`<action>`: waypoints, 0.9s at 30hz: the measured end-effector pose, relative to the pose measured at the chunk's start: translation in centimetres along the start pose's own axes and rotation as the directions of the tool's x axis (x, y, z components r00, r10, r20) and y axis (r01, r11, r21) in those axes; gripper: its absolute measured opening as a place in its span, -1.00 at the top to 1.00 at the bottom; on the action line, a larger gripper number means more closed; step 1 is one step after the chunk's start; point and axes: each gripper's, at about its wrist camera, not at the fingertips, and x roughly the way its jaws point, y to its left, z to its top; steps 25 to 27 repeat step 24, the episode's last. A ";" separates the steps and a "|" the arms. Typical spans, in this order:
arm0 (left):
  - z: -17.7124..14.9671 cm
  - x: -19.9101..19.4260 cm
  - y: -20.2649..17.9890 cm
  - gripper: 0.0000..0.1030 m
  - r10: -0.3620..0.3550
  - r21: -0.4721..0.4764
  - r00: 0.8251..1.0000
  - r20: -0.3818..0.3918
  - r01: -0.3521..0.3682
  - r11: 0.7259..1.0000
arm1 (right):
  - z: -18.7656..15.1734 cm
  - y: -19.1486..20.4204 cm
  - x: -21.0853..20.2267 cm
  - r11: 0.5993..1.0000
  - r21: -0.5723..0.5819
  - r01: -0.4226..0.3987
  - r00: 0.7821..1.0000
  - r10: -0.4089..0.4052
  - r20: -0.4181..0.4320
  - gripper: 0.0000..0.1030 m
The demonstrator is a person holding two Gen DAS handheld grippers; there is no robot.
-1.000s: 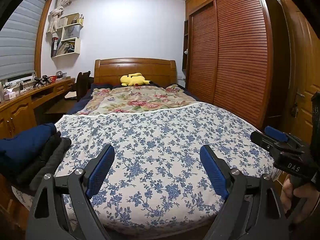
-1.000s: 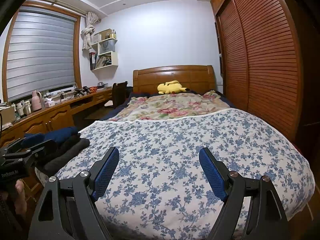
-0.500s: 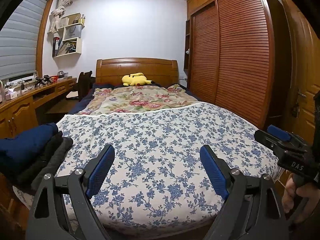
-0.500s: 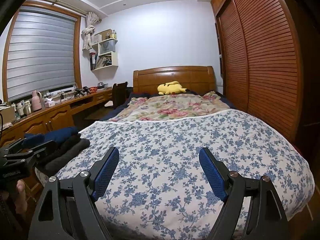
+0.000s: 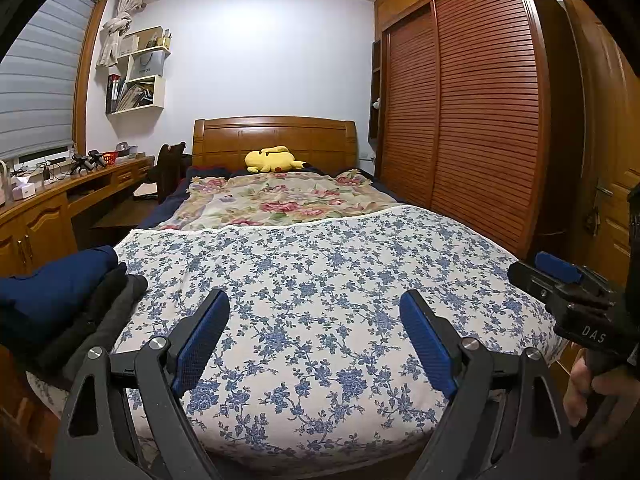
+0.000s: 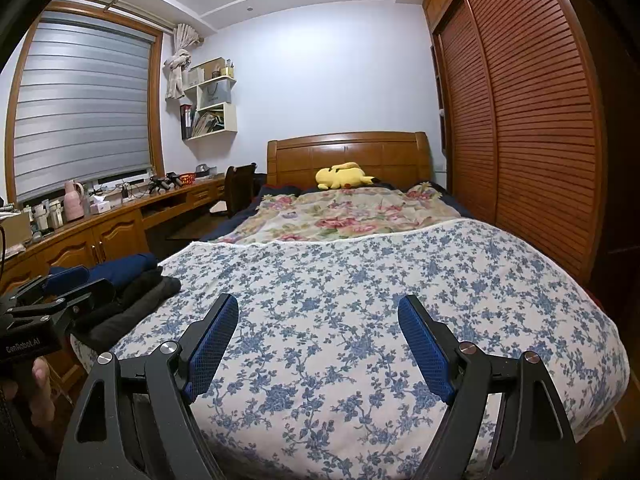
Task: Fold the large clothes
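L gripper (image 5: 314,340): black frame w/ blue-padded jaws spread wide, nothing between them, held above foot of bed. R gripper (image 6: 318,344): same build, jaws spread wide, nothing held, also above foot of bed.

Task item: stack of folded clothes (image 5: 68,312), navy piece on top, black and grey below, at mid-left of frame in L view, resting on L edge of blue-floral white quilt (image 5: 320,280); same stack at lower left in R view (image 6: 132,292).

Yellow plush toy (image 5: 274,159) lies by wooden headboard (image 5: 276,136), frame centre. Brown louvred wardrobe doors (image 5: 472,120) fill R side.
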 end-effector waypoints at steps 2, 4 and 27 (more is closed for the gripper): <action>0.0 -0.1 0.0 -0.70 -0.003 -0.002 1.000 0.003 0.003 1.000 | 0.0 0.0 0.0 1.000 0.000 -0.001 1.000 0.001 -0.001 -0.62; 0.1 -0.2 0.2 -0.70 -0.003 -0.002 1.000 0.004 0.003 1.000 | 0.0 -0.1 0.0 1.000 0.001 -0.002 1.000 0.002 -0.001 -0.62; 0.0 -0.2 0.1 -0.70 -0.001 -0.001 1.000 0.002 0.001 1.000 | 0.0 0.2 0.1 1.000 0.011 -0.005 1.000 0.005 -0.004 -0.62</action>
